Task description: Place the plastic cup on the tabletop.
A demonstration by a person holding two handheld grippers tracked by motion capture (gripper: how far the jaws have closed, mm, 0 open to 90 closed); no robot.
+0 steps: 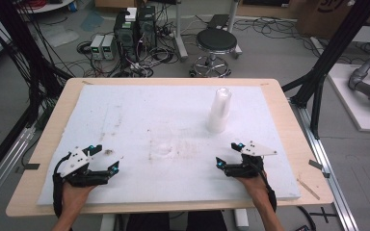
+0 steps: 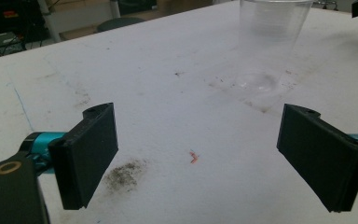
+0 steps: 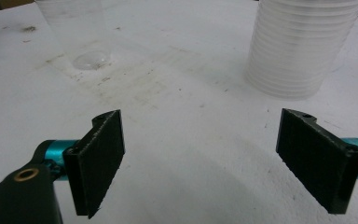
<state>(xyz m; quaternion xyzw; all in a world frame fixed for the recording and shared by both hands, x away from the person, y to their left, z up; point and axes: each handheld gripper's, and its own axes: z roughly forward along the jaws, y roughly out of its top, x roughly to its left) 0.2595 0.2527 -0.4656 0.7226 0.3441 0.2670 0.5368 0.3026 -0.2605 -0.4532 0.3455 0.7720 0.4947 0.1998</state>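
One stack of cups (image 1: pixel 219 111), one single clear cup (image 2: pixel 265 51), two grippers.

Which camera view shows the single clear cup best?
The left gripper view: the single clear cup stands upright straight ahead, its round base plain. The right gripper view catches it at the upper left corner. In the high view it is nearly invisible on the white board.

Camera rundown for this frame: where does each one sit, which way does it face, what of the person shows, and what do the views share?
High view: fixed above the person's side, looking forward and down on the white table; both forearms enter from below, left gripper and right gripper open.
Left gripper view: rides the left gripper, facing a single clear cup; own black jaws apart.
Right gripper view: rides the right gripper, facing the cup stack; own jaws apart.
Shared: the single clear cup shows in both gripper views; the stack in the high and right gripper views.
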